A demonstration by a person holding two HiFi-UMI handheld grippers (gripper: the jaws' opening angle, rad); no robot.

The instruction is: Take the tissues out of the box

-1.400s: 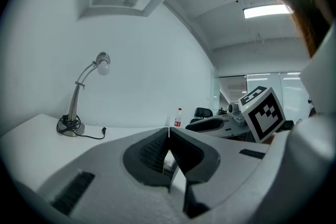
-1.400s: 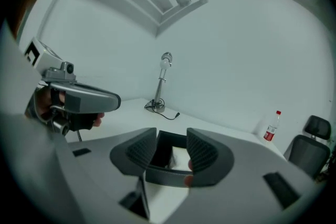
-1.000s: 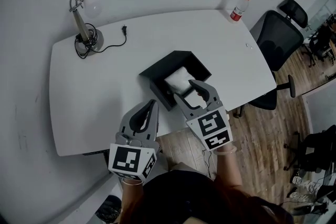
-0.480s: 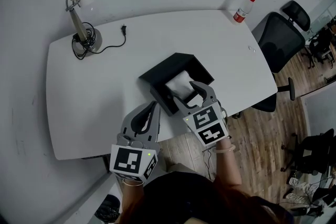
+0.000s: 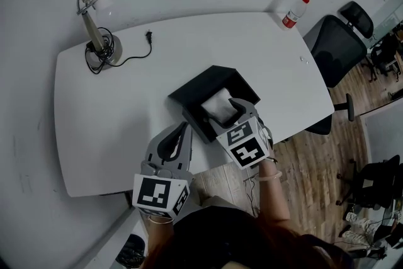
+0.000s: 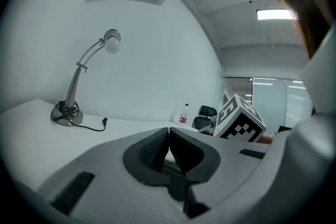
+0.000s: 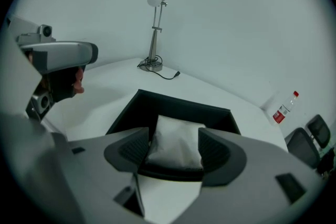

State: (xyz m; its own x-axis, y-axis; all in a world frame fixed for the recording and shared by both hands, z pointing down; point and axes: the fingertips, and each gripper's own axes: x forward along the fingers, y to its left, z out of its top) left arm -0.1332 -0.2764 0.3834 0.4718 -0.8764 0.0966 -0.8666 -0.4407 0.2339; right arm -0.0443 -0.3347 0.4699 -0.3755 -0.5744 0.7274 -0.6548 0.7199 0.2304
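A black open box (image 5: pixel 195 86) sits near the front edge of the white table (image 5: pixel 113 110), with a white tissue pack (image 5: pixel 217 104) lying in it. My right gripper (image 5: pixel 228 114) reaches into the box from the front. In the right gripper view its jaws are opening, and the tissue pack (image 7: pixel 178 131) lies between the pads (image 7: pixel 135 148) inside the box (image 7: pixel 173 105). The pads do not visibly press it. My left gripper (image 5: pixel 183 129) hovers over the table's front edge, left of the box. In its own view the left gripper (image 6: pixel 168 139) is shut on nothing.
A silver desk lamp (image 5: pixel 94 12) with a coiled cable and loose plug (image 5: pixel 149 35) stands at the far left corner. A red-capped bottle (image 5: pixel 295 11) is at the far right corner. A black office chair (image 5: pixel 337 44) stands beyond the table's right edge, on wooden floor.
My right gripper has moved forward and down into the box, and its jaws now stand around the tissue pack, wider apart. The left gripper has hardly moved.
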